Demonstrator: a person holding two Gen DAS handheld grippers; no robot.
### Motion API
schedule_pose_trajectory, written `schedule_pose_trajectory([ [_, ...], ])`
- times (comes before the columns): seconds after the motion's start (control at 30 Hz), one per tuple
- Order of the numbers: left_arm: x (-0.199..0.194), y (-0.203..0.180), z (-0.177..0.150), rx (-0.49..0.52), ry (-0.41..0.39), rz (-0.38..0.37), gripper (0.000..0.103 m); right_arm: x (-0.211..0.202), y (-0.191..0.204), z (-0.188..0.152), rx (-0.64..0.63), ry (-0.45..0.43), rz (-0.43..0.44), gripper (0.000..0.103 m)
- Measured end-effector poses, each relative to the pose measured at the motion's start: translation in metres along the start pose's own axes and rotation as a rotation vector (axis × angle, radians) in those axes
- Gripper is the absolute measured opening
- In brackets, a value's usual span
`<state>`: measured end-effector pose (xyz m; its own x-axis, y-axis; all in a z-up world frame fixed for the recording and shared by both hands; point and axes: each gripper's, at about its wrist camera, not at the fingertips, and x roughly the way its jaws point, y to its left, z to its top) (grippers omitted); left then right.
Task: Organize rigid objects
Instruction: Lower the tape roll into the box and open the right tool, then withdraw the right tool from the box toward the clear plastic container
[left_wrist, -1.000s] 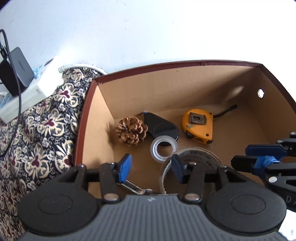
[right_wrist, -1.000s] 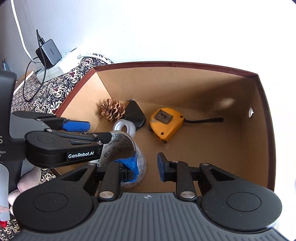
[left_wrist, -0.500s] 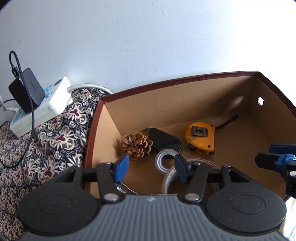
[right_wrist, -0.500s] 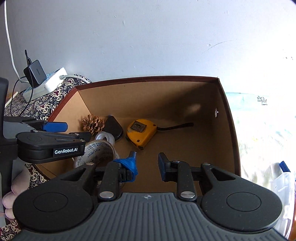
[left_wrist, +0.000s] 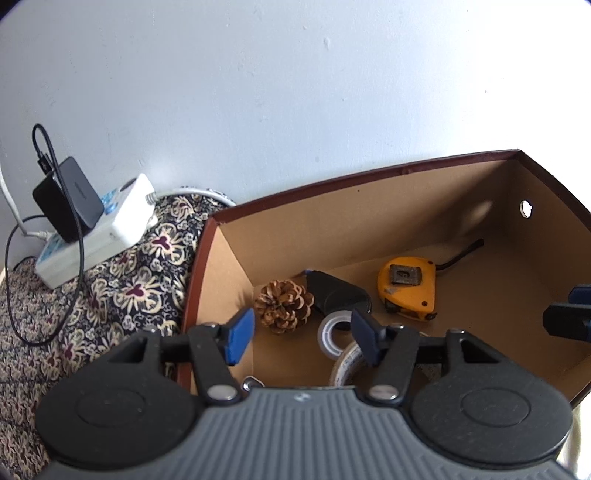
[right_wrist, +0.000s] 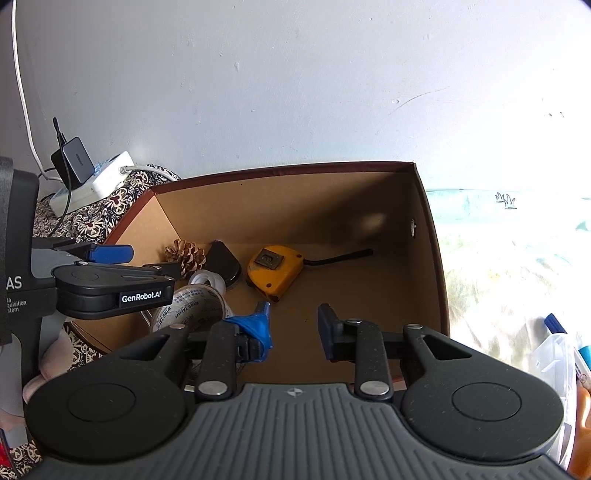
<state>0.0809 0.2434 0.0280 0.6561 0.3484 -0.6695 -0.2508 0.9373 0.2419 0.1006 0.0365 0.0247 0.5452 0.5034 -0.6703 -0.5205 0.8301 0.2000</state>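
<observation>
Cardboard box (right_wrist: 332, 206) with a dark red rim is seen sitting open on a floral cloth (left_wrist: 122, 291), and pretty much everything is gathered inside it at the left end. "GenRobot.AI" can be read in white on the side of the left tongs (right_wrist: 147, 258) in the right wrist view, with "AS" and part of "acquisition system" on the handle further left. Both sets of tongs are held above the near edge of the box.

Left tongs (left_wrist: 301, 334) are spread wide with nothing gripped; the big tape roll (left_wrist: 349, 363) is seen just below and beyond the right pad, with small printed lettering round its side that can't be made out. Right tongs (right_wrist: 293, 326) are parted a moderate way and nothing is held either; bare box floor is framed between them, and the left pad is wrapped in crumpled blue tape.

Yellow tape measure (right_wrist: 275, 267) lies flat mid-box, beyond the right tongs, its black strap trailing right. A black rounded case (left_wrist: 338, 295) is tucked by the back wall, the pinecone (left_wrist: 283, 305) just left of it. A small clear tape roll (left_wrist: 334, 334) sits in front of the case, touching the big roll.

Off on the cloth, a white power strip (left_wrist: 99, 232) is seen with a black charger (left_wrist: 68, 199) plugged in; its label is too blurry to read.
</observation>
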Motion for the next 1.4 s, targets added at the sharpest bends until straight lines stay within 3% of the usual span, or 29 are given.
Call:
schedule_pose_trajectory([
  [0.9,-0.098,-0.07,-0.006,-0.001,0.013,0.013,0.068,-0.063,-0.021,-0.016,-0.014,-0.098,0.064,0.015],
  [1.4,-0.117,-0.098,-0.019,-0.089,0.077,-0.027,0.069,-0.087,-0.039,-0.037,-0.02,-0.113,0.066,0.017],
])
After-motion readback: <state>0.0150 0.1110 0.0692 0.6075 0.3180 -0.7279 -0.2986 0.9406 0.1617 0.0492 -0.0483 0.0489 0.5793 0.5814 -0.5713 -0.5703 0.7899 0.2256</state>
